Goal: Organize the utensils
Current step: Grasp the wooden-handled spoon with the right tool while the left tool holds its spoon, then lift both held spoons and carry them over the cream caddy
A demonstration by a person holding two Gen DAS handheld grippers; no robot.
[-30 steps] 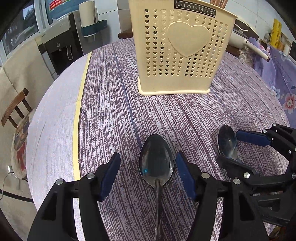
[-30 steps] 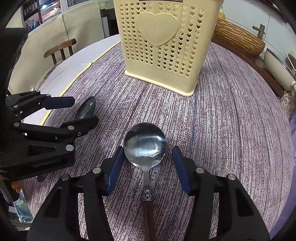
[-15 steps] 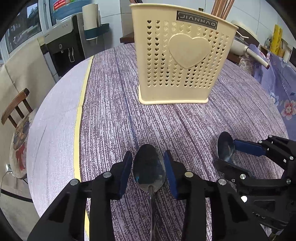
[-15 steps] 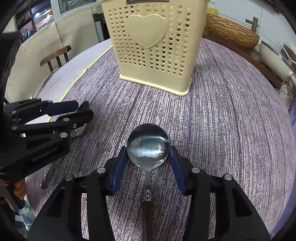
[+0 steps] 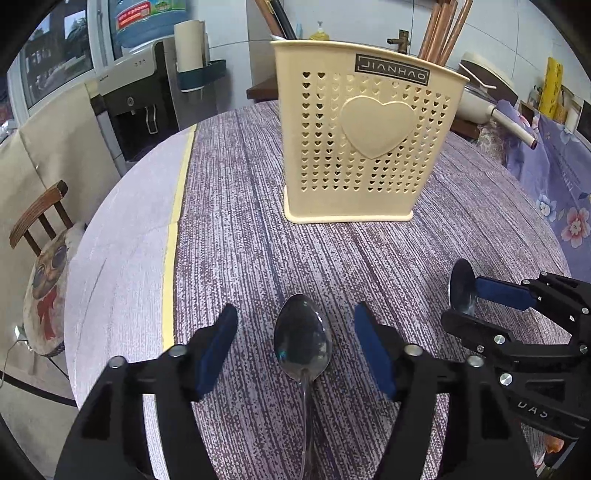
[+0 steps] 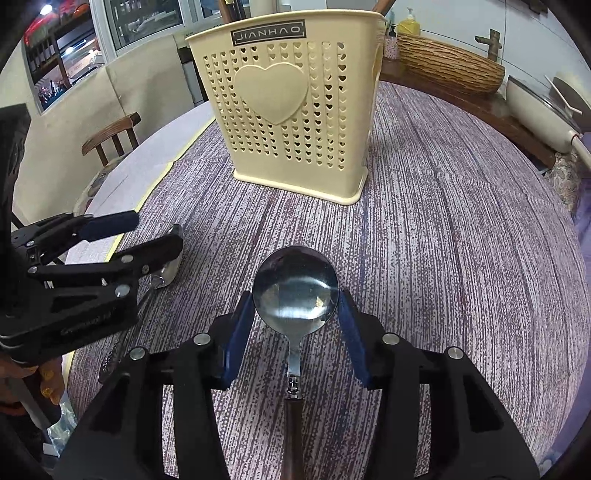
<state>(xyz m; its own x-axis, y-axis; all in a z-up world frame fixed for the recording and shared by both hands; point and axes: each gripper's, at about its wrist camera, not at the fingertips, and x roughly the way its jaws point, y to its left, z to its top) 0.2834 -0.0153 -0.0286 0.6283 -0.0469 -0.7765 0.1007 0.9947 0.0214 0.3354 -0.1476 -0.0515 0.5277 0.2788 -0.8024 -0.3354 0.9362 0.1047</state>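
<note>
An oval steel spoon [image 5: 302,343] lies on the purple tablecloth between the blue pads of my left gripper [image 5: 295,314]. Its jaws are opening and the pads stand clear of the spoon on both sides. My right gripper [image 6: 295,299] is shut on the bowl of a round spoon [image 6: 295,288] with a dark handle, pads pressing both rims. Seen in the left wrist view, the right gripper [image 5: 463,301] sits at the right with that spoon's bowl [image 5: 461,284] in it. The cream heart-pattern utensil holder [image 5: 369,147] [image 6: 295,122] stands upright farther back, with wooden chopsticks [image 5: 443,29] in it.
A yellow stripe [image 5: 173,229] runs along the cloth near the table's left edge. A wooden chair [image 5: 37,218] stands beyond that edge, and a water dispenser [image 5: 140,99] behind it. A woven basket [image 6: 447,66] and a white pot [image 6: 535,110] sit past the table's far right.
The left jaws closed in on the oval spoon half a second ago and have spread wide again. The right pads came in against the round spoon's bowl and stayed.
</note>
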